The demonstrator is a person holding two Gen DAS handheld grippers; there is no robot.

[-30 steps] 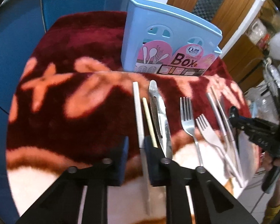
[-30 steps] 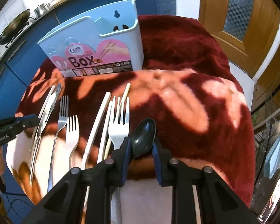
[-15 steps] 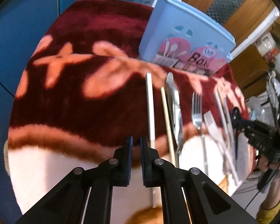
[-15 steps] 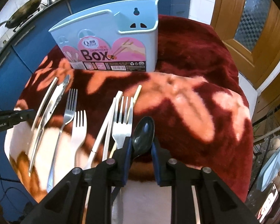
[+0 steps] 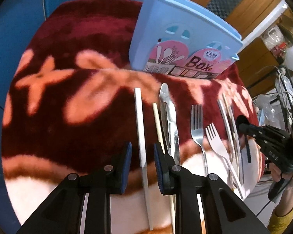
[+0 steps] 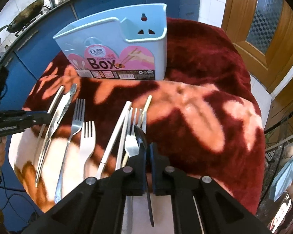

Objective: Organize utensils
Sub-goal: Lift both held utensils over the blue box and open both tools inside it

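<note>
The left gripper (image 5: 141, 152) is above the blanket (image 5: 68, 101) and its jaws are opening. A white chopstick (image 5: 139, 128) lies between the two pads, but the pads do not press it; there is a gap on each side. Just right of it lie a beige chopstick (image 5: 157, 120) and a knife (image 5: 169, 120), then a steel fork (image 5: 197, 124) and a white fork (image 5: 214, 140).

The right gripper (image 6: 146, 152) is clenched on a black spoon (image 6: 141, 136). The spoon stands on its edge between the pads, its bowl in front of the fingertips and its handle going back under the gripper. Beside the spoon on the left lies another fork (image 6: 132, 136), touching or overlapping two white chopsticks (image 6: 115, 134); I cannot tell which.

The blue box (image 6: 127, 48) stands upright at the far side of the blanket, behind all the utensils and well apart from both grippers. No utensil shows above its rim.
</note>
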